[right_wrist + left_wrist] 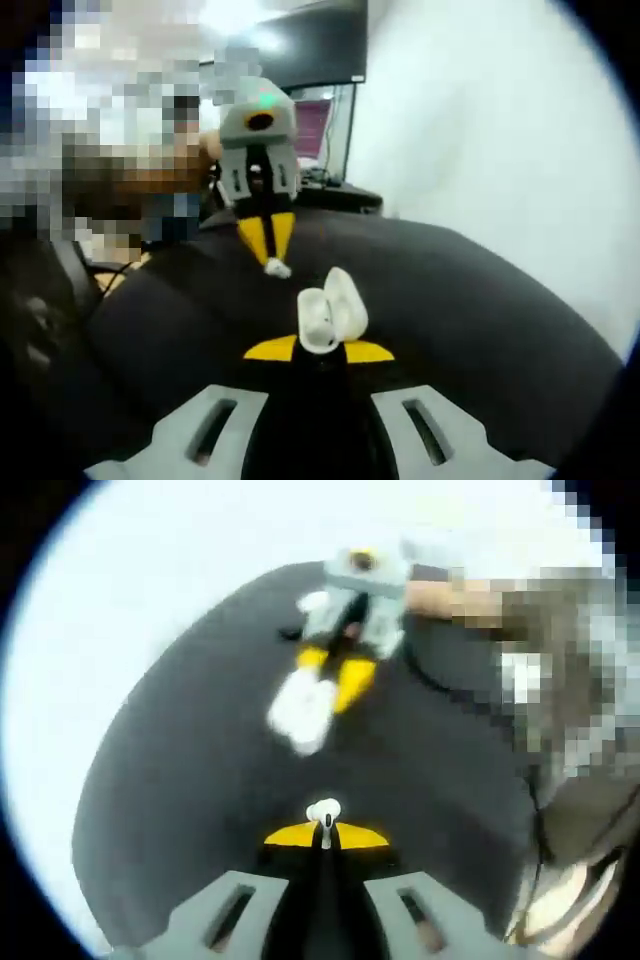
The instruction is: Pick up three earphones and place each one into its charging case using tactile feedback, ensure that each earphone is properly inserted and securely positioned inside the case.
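My left gripper (325, 837) is shut on a small white earphone (323, 813), pinched between its yellow tips with the bud end up. Across the dark table (170, 810), the right gripper (335, 675) holds a blurred white charging case (300, 712). In the right gripper view, my right gripper (320, 350) is shut on the base of that charging case (330, 310), whose lid stands open. Just beyond it the left gripper (268, 240) points down with the earphone (276, 267) at its tips, a short gap above and behind the case.
A dark monitor (320, 45) and desk clutter (330, 180) stand behind the table's far edge, against a white wall (500, 120). A person's hand (440, 598) holds the right gripper. Bare dark tabletop (480, 330) spreads around both grippers.
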### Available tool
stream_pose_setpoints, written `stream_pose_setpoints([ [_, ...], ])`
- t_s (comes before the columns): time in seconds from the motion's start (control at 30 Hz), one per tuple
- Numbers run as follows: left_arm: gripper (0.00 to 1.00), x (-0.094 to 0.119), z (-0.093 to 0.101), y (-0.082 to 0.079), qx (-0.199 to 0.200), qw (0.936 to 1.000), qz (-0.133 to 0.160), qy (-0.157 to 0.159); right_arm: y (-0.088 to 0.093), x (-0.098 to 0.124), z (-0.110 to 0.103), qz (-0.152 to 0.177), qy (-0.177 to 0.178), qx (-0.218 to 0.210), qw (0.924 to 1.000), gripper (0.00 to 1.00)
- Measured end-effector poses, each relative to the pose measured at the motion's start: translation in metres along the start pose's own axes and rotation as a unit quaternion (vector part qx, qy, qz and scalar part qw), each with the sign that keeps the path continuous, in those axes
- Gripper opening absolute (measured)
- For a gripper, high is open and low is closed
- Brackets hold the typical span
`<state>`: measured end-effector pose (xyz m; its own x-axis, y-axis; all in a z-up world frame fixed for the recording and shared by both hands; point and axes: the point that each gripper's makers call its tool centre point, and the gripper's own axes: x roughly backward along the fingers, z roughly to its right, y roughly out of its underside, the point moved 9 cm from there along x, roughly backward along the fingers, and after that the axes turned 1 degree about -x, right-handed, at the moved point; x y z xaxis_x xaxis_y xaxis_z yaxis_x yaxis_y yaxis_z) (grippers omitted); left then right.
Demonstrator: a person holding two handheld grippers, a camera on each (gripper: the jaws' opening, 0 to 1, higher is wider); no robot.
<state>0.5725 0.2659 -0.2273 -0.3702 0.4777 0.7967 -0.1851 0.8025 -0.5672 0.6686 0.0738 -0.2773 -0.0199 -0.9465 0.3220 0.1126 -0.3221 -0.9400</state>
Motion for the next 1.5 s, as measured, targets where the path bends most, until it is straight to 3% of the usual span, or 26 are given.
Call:
stream_pose_setpoints([
  [0.03,0.03,0.001,0.003,-0.004,-0.051,0.9986,-0.002,0.011,0.0,0.0,0.0,0.0,0.0,0.0,1.0,0.17],
  [0.1,0.03,0.001,0.005,-0.006,-0.044,0.9989,-0.005,0.014,0.0,0.0,-0.001,-0.001,0.001,0.002,1.0,0.17],
  [0.17,0.03,0.001,0.004,-0.008,-0.09,0.9956,-0.022,0.014,-0.001,0.0,-0.001,-0.001,0.002,0.004,1.0,0.17],
  [0.4,0.03,-0.004,0.002,-0.008,-0.108,0.993,-0.026,0.04,-0.001,0.0,-0.002,-0.003,0.003,0.007,1.0,0.17],
  [0.73,0.03,-0.011,-0.01,0.003,-0.089,0.9935,-0.059,0.037,-0.001,0.0,-0.002,-0.002,0.003,0.009,0.9999,0.17],
  [0.77,0.06,-0.011,-0.009,0.005,-0.086,0.9933,-0.064,0.042,-0.001,0.0,-0.002,-0.002,0.003,0.01,0.9999,0.17],
  [0.83,0.26,-0.014,-0.004,0.011,-0.085,0.9888,-0.083,0.091,-0.001,-0.001,-0.002,-0.001,0.002,0.01,1.0,0.17],
  [0.87,0.26,-0.014,-0.007,0.011,-0.056,0.994,-0.074,0.058,-0.001,-0.001,-0.002,-0.001,0.002,0.009,1.0,0.17],
  [0.93,0.25,-0.011,-0.006,0.01,-0.022,0.996,-0.043,0.075,-0.001,-0.001,-0.002,0.0,0.002,0.009,1.0,0.17],
  [1.13,0.31,-0.002,-0.005,0.018,-0.037,0.9963,-0.062,0.047,0.0,-0.001,-0.003,0.002,0.002,0.007,1.0,0.17],
  [1.33,0.21,0.005,0.008,0.007,-0.066,0.9957,-0.043,0.049,0.0,-0.002,-0.003,0.006,0.001,0.006,1.0,0.17],
  [1.43,0.19,0.006,0.007,-0.004,-0.05,0.9977,-0.025,0.038,0.001,-0.002,-0.003,0.006,0.001,0.008,1.0,0.17],
  [1.5,0.19,0.006,0.006,-0.006,-0.019,0.9987,-0.044,0.018,0.001,-0.001,-0.003,0.006,0.001,0.009,0.9999,0.17],
])
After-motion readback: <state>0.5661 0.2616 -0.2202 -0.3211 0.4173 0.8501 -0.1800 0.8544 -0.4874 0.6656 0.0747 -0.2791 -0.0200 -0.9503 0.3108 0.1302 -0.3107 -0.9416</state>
